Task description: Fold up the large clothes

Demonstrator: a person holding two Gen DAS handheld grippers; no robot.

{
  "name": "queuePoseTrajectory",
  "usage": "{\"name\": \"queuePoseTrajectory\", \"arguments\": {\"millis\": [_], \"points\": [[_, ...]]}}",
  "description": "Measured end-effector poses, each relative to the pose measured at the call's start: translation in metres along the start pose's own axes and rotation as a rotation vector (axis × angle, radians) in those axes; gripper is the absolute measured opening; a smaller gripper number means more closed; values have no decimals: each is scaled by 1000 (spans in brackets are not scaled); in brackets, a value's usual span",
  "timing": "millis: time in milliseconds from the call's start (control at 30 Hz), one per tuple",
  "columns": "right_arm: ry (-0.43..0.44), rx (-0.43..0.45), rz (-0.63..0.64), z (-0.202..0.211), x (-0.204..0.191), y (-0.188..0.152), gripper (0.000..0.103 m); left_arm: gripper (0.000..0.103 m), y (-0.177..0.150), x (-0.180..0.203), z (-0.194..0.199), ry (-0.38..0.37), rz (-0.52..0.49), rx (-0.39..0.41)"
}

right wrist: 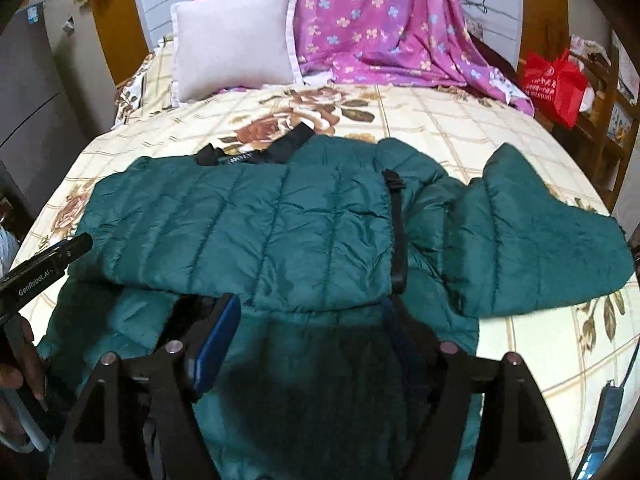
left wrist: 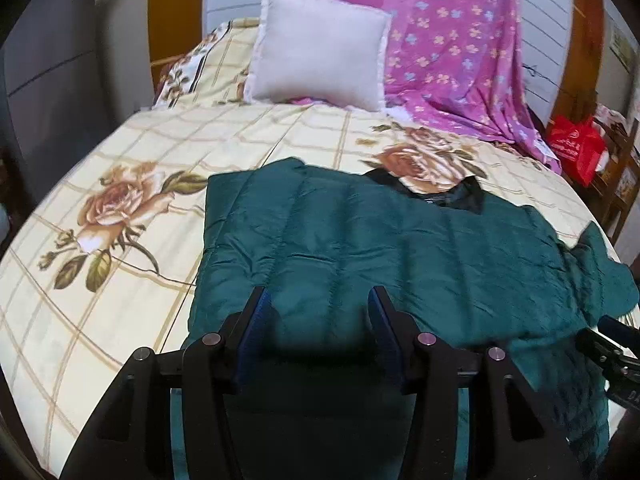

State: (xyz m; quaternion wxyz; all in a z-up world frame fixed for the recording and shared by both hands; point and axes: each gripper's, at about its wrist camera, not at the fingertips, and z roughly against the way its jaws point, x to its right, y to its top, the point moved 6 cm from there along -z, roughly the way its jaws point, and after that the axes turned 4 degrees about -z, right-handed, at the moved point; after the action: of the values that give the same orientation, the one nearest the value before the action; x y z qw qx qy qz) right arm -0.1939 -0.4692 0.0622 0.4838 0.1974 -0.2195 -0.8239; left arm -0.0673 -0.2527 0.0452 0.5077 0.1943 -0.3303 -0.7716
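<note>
A dark green quilted jacket (left wrist: 380,248) lies spread on the bed, its black collar lining (left wrist: 448,192) toward the pillow. In the right wrist view, one side of the jacket (right wrist: 248,224) is folded across the body, a black strap (right wrist: 397,232) runs down it, and a sleeve (right wrist: 540,240) sticks out to the right. My left gripper (left wrist: 320,300) hovers over the jacket's near part, open, with nothing pinched. My right gripper (right wrist: 308,320) is also open above the near hem, pads clear of the fabric. The left gripper (right wrist: 52,260) shows beside the jacket's left edge.
The bed has a cream bedspread with roses (left wrist: 120,208). At its head stand a white pillow (left wrist: 320,60) and a draped pink floral sheet (left wrist: 452,48). A red bag (right wrist: 556,84) sits on wooden shelves at the right. A grey cabinet (right wrist: 32,92) stands at the left.
</note>
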Motion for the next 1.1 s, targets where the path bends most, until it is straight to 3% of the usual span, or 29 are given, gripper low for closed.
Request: {"name": "queuePoseTrajectory", "arguments": {"millis": [467,833,1100], "points": [[21,1,1,34,-7,-28,80,32,-29,30,47,-19,-34,23],[8,-8,-35,44,9,-44,80,32,-44,52,63,-9,-80,40],[-16,-10,-52,44,20,-49,80,32,-50,60,59,-31,-59,43]]}}
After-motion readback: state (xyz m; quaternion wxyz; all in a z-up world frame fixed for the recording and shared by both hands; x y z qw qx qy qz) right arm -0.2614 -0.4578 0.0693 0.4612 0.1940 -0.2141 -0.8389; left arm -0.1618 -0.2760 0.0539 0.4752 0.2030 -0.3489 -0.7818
